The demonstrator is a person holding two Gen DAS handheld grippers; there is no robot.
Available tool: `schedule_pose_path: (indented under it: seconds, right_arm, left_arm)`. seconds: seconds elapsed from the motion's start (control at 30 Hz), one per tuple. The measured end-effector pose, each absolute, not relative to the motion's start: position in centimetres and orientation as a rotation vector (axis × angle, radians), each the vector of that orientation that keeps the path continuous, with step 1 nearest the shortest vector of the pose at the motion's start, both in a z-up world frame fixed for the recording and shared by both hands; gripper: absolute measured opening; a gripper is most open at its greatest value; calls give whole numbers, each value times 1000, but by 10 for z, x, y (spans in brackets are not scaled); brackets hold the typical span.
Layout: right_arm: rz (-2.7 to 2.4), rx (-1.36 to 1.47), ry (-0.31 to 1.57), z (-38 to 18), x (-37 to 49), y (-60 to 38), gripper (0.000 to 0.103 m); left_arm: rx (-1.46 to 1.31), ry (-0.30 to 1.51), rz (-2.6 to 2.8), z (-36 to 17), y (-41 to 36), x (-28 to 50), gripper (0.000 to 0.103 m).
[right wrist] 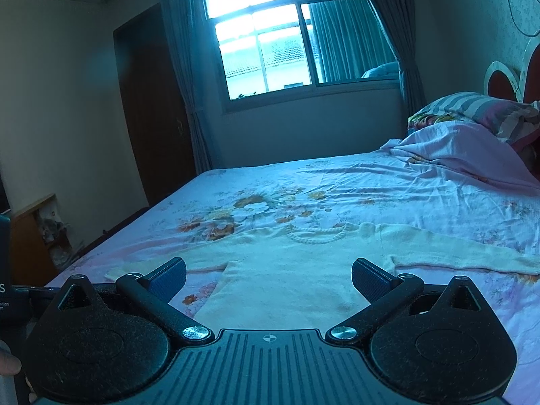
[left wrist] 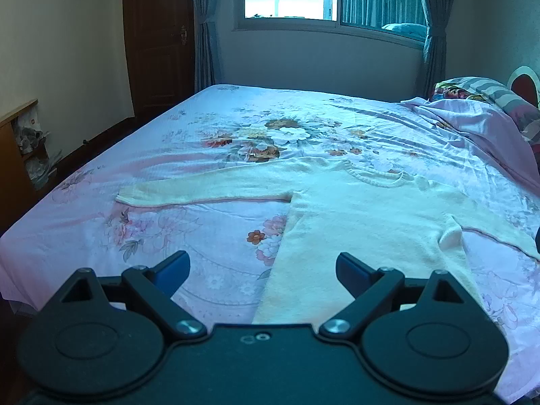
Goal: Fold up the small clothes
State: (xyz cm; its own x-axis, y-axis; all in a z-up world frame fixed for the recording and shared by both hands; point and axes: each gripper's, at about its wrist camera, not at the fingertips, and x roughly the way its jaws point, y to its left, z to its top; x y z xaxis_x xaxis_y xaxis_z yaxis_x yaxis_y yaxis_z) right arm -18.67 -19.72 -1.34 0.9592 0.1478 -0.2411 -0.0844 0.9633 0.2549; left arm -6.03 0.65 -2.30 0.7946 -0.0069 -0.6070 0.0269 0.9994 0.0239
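A bedroom with a wide bed under a pink and pale-blue floral sheet fills both views. On that bed lies a small cream knitted sweater, spread flat with its ribbed round neckline toward the far side and its hem toward the cameras. One sleeve stretches straight out to the left across the sheet; the other runs off to the right.

The left tool hangs with its blue-padded fingers spread wide and holding nothing, just above the sweater's lower left edge, so that edge runs up between the fingers. The right tool also stands wide apart and empty, over the sweater's lower body, which fills the gap between its fingers.

The hem is hidden behind both tool bodies. In the left wrist view the right sleeve's cuff is cut off by the frame.

Beyond the sweater, rumpled bedding and a striped pillow sit at the bed's right end, and a curtained window glows behind the bed.
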Motion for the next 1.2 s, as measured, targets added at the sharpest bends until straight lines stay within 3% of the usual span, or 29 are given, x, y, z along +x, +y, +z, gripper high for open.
schedule_pose_path:
  seconds: [0.6, 1.2]
  right_arm:
    - [94, 239, 313, -27, -160, -196, 103]
    - [74, 228, 424, -55, -79, -191, 103]
  left_arm:
    - [26, 688, 14, -38, 18, -30, 92]
    - [-74, 792, 78, -81, 69, 65, 92]
